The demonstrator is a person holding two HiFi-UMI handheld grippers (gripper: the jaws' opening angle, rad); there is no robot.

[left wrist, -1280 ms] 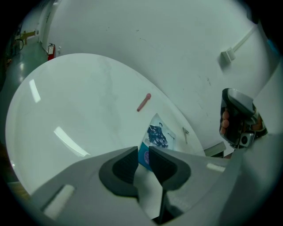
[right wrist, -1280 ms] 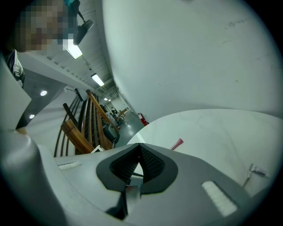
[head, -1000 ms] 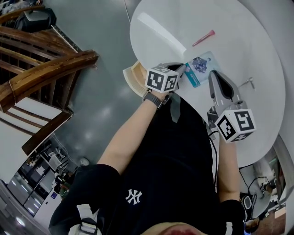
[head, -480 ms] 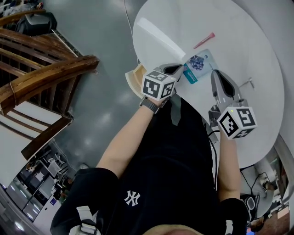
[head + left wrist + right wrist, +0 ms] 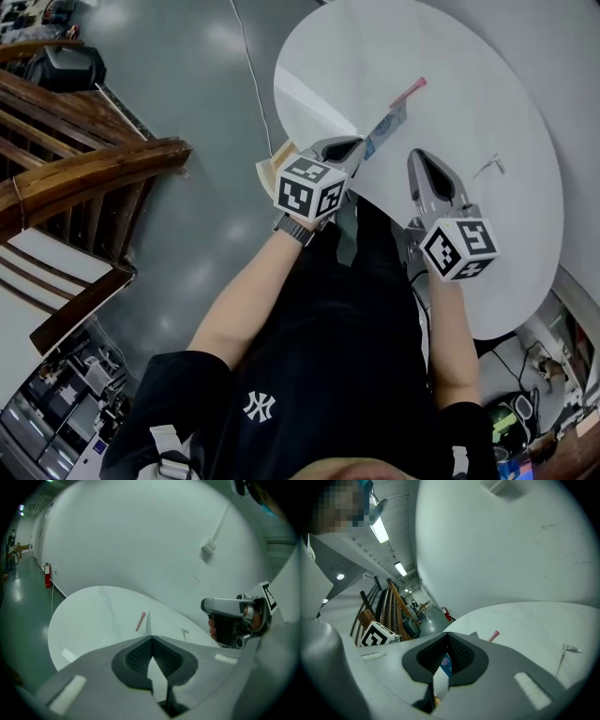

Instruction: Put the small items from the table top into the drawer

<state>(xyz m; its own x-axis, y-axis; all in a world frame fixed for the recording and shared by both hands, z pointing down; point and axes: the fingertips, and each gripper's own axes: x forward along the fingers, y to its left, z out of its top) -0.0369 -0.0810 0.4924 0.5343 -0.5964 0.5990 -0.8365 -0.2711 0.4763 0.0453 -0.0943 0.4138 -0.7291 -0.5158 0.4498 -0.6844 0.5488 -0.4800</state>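
Note:
A blue-and-white card packet (image 5: pixel 382 129) is pinched at its near end by my left gripper (image 5: pixel 354 146), which is shut on it and holds it tilted edge-on above the round white table (image 5: pixel 469 84). In the left gripper view the packet (image 5: pixel 149 623) shows only as a thin edge rising from the closed jaws of the left gripper (image 5: pixel 150 639). A pink stick (image 5: pixel 409 91) and a small metal piece (image 5: pixel 487 167) lie on the table. My right gripper (image 5: pixel 420 161) hovers over the table's near part, shut with nothing in it.
An open wooden drawer (image 5: pixel 275 161) juts out under the table's left edge, just beside my left hand. A wooden stair railing (image 5: pixel 84 173) stands to the left over grey floor. A cable (image 5: pixel 246 56) runs across the floor.
The packet, flat on the table before, has been lifted and turned edge-on in my left gripper. Both grippers sit a little further left and higher in the head view.

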